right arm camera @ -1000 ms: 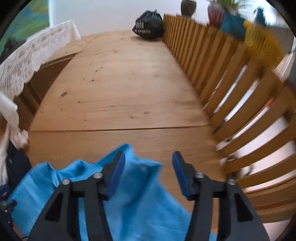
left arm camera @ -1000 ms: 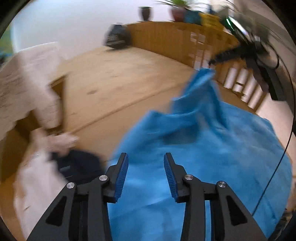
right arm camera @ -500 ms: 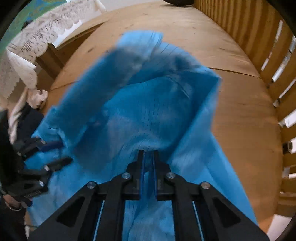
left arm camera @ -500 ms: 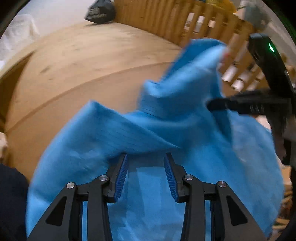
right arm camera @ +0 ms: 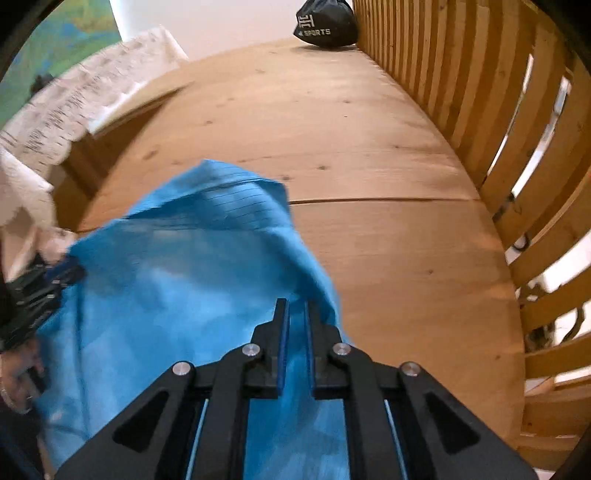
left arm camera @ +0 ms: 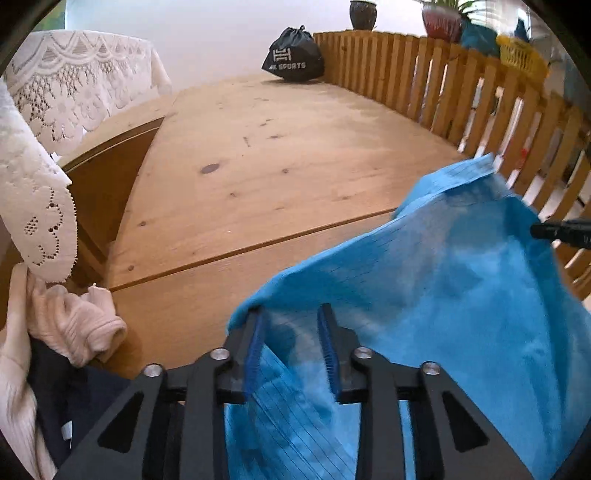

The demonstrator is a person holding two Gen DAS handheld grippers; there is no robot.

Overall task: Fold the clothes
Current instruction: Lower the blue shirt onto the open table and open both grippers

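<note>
A bright blue garment [left arm camera: 443, 295] hangs lifted over the near end of the wooden table [left arm camera: 277, 166], with one corner sticking up at the right. In the left wrist view my left gripper [left arm camera: 291, 332] is open, and the garment's upper edge lies across and between its fingers. My right gripper [right arm camera: 295, 321] is shut on the blue garment [right arm camera: 184, 277], pinching a fold near its right edge. The tip of the right gripper [left arm camera: 554, 232] shows at the cloth's far right side. The left gripper [right arm camera: 51, 284] shows at the cloth's left edge.
A wooden slat fence [left arm camera: 461, 92] runs along the table's right side, with plant pots [left arm camera: 439, 18] on top. A black sports bag [left arm camera: 293, 59] sits at the far end. White lace cloth [left arm camera: 55, 92] hangs at the left, above a pile of cream and dark clothes [left arm camera: 74, 325].
The right gripper shut on the blue garment and still holds it. The raised corner has come down. The left gripper's jaws have narrowed a little around the cloth's edge.
</note>
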